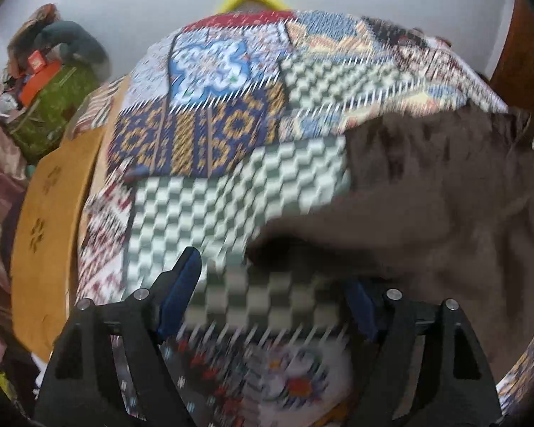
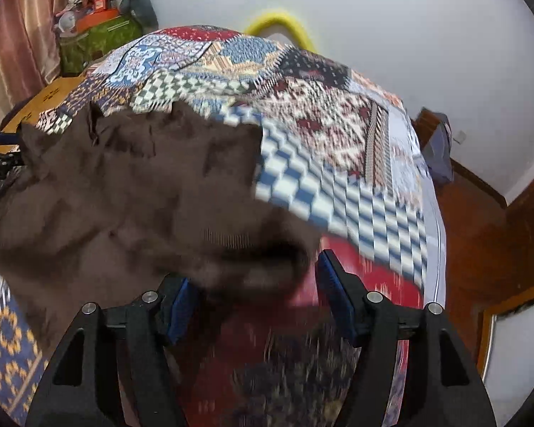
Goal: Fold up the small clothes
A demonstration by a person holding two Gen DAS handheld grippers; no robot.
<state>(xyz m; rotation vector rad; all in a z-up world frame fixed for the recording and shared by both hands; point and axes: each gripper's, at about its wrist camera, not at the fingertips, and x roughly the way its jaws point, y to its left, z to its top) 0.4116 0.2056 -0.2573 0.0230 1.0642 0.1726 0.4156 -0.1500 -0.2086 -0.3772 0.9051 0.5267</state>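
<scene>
A brown garment [image 2: 124,192] lies crumpled on a patchwork-covered bed [image 2: 338,135]. It also shows in the left wrist view [image 1: 445,199], at the right. My left gripper [image 1: 270,288] is open, with its jaws wide apart; the garment's near edge lies over its right finger and hides the tip. My right gripper [image 2: 256,284] is open too, and a fold of the garment hangs between its jaws, over the left pad. Both views are blurred by motion.
A tan wooden board [image 1: 50,220] runs along the bed's left side. A green bag with orange boxes [image 2: 96,35] stands at the back left. A yellow curved tube [image 2: 284,21] rises behind the bed. Reddish wooden floor [image 2: 480,235] lies to the right.
</scene>
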